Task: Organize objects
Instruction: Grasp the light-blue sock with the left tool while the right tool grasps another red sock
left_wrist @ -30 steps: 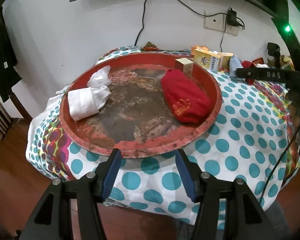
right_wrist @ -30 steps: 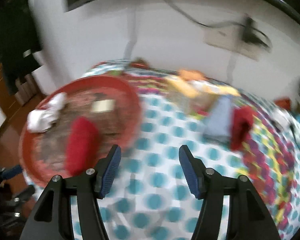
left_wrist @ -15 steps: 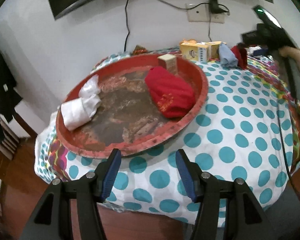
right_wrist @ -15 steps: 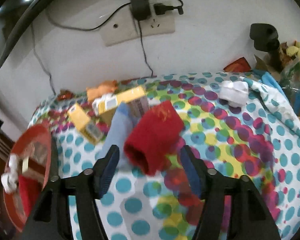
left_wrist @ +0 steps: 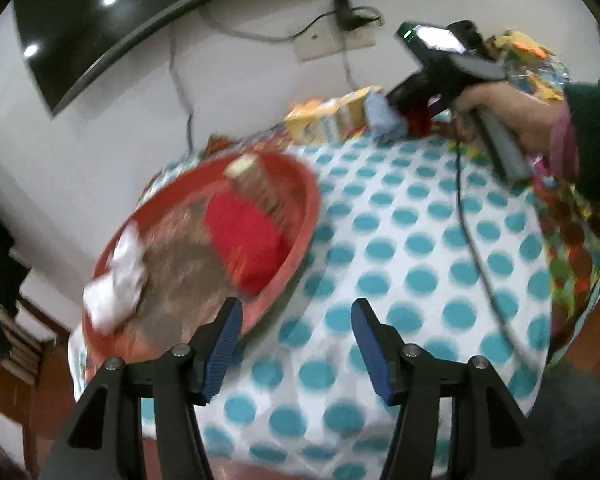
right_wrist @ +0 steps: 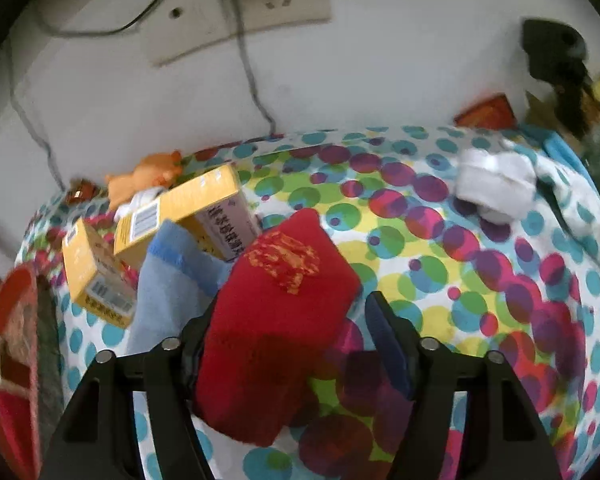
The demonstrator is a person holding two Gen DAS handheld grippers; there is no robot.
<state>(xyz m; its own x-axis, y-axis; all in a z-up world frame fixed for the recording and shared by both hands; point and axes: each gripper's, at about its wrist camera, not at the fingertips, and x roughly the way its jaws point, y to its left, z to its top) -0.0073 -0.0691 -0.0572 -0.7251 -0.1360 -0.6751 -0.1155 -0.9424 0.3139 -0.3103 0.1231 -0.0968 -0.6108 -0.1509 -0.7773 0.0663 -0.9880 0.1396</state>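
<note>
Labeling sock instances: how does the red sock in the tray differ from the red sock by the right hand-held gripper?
1. Place: the red sock in the tray lies inside the red tray; the red sock on the tablecloth lies outside it, beside a blue sock.
2. Contact: the tray one is untouched; the tablecloth one sits between the open fingers of the right hand-held gripper, not yet clamped.

Shared: both red with gold embroidery.

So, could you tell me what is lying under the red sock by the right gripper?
The red sock overlaps the blue sock on one side and lies on the dotted tablecloth; anything beneath its middle is covered.
</note>
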